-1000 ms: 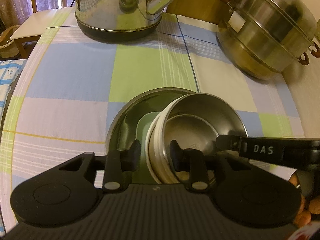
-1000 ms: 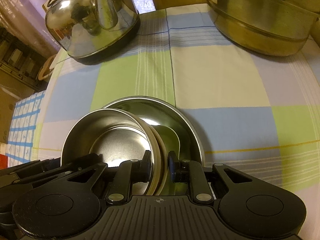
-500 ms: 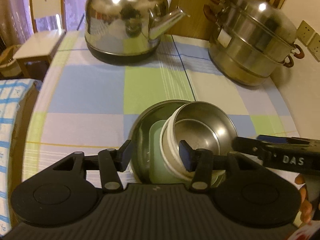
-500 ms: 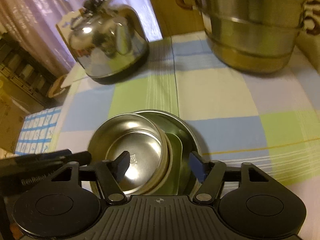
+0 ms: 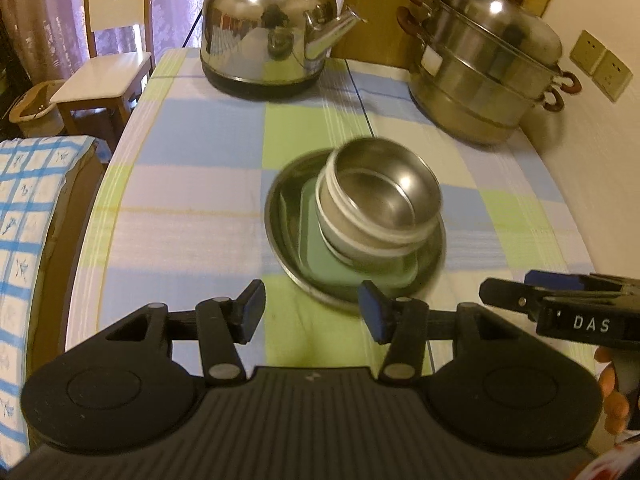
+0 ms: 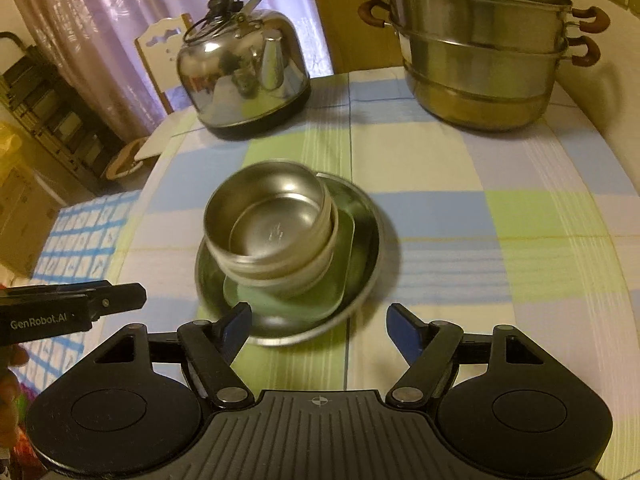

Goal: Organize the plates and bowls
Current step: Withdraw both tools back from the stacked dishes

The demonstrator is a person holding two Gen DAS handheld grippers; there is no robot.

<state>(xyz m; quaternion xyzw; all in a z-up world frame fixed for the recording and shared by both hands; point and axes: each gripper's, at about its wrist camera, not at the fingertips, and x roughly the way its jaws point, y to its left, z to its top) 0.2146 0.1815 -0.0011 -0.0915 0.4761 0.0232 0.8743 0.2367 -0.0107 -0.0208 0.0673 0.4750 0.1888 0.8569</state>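
A steel bowl sits nested in a white bowl. Both rest, tilted a little, on a green rectangular plate. The green plate lies in a round steel plate on the checked tablecloth. My left gripper is open, short of the stack's near edge, and holds nothing. My right gripper is open wider, also just short of the steel plate, and holds nothing. Each wrist view shows the other gripper's finger at its side edge.
A steel kettle stands at the back left of the table. A tiered steel steamer pot stands at the back right by the wall. A white chair and a blue checked cloth lie off the table's left edge.
Both grippers were shut on the bowls' rims a second ago. They have opened, let go, and drawn back and up. The stack now lies farther away in both views.
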